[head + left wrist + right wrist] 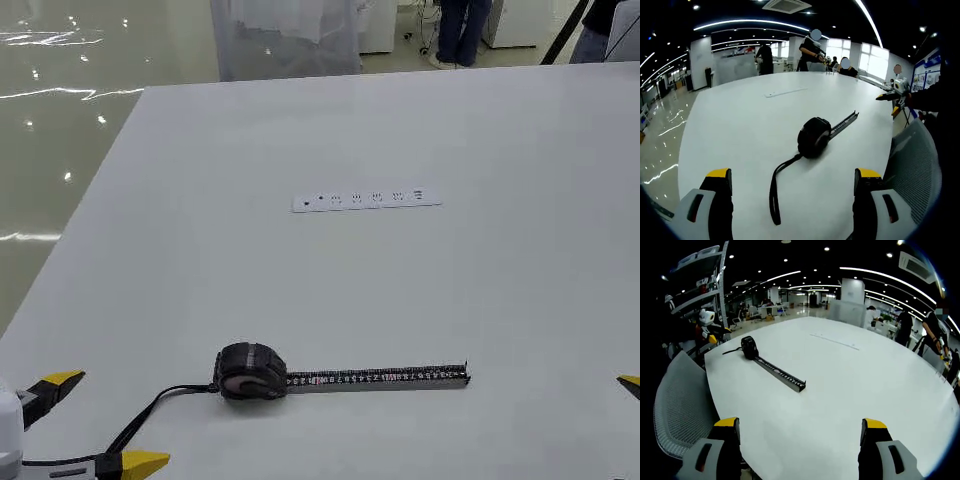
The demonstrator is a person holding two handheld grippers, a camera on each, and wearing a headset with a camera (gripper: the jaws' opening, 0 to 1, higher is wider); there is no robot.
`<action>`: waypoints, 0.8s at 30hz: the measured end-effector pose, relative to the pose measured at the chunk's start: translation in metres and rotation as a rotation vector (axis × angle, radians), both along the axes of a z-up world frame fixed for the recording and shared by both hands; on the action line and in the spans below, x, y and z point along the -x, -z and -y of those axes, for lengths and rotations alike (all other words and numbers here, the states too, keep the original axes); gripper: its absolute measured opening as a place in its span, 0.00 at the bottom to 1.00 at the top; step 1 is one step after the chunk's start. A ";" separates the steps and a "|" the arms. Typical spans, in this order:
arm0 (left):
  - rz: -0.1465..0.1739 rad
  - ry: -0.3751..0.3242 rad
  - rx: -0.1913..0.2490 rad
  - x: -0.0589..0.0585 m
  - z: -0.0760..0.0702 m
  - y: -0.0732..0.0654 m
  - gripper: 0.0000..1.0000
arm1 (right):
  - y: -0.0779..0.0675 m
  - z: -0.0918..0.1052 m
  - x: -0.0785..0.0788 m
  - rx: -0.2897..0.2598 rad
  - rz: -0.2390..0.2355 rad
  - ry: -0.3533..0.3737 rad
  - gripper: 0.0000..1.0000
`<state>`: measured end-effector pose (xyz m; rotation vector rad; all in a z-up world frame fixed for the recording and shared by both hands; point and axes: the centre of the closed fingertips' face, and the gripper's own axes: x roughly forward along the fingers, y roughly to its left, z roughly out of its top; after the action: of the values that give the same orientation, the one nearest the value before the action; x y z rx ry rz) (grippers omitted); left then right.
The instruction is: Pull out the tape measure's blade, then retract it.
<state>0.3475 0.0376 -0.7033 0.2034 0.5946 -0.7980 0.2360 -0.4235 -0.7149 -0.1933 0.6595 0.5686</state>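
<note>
Left gripper gapes empty at its view's bottom; right gripper is likewise spread. The tape measure lies low-centre in the head view on the white table (blade drawn out rightward, strap trailing left).

tape measure case: black, matt, rubbery-looking plastic; duller grey side panel
blade: thin dark strip, faint sheen, printed marks
strap: black matt cord
table: white, smooth, matt
power strip: white smooth plastic
floor: glossy, mirrors the lights
mesh chair: grey woven mesh
left gripper: smooth yellow tips, black matt jaws, pale plastic shells
right gripper: same finish
</note>
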 end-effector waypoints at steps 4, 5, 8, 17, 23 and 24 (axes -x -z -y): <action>-0.004 -0.013 0.014 -0.002 -0.002 0.000 0.99 | 0.000 0.004 0.000 0.001 -0.001 0.013 0.99; -0.007 -0.014 0.011 -0.001 -0.002 0.001 0.99 | 0.000 0.004 0.000 0.003 -0.001 0.013 0.99; -0.013 -0.012 0.011 0.000 -0.003 0.003 0.99 | 0.000 0.007 0.001 0.015 -0.003 0.009 0.99; 0.007 -0.025 0.010 -0.001 -0.004 0.002 0.99 | 0.006 0.010 0.012 0.037 -0.072 0.007 0.99; 0.010 -0.037 0.027 0.001 -0.002 0.000 0.99 | 0.001 0.008 0.009 0.034 -0.047 0.011 0.99; 0.004 -0.038 0.037 0.001 -0.001 -0.001 0.99 | 0.001 0.008 0.009 0.028 -0.050 0.015 0.99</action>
<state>0.3461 0.0390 -0.7028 0.1594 0.5781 -0.7708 0.2266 -0.4318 -0.7158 -0.2001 0.7175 0.5513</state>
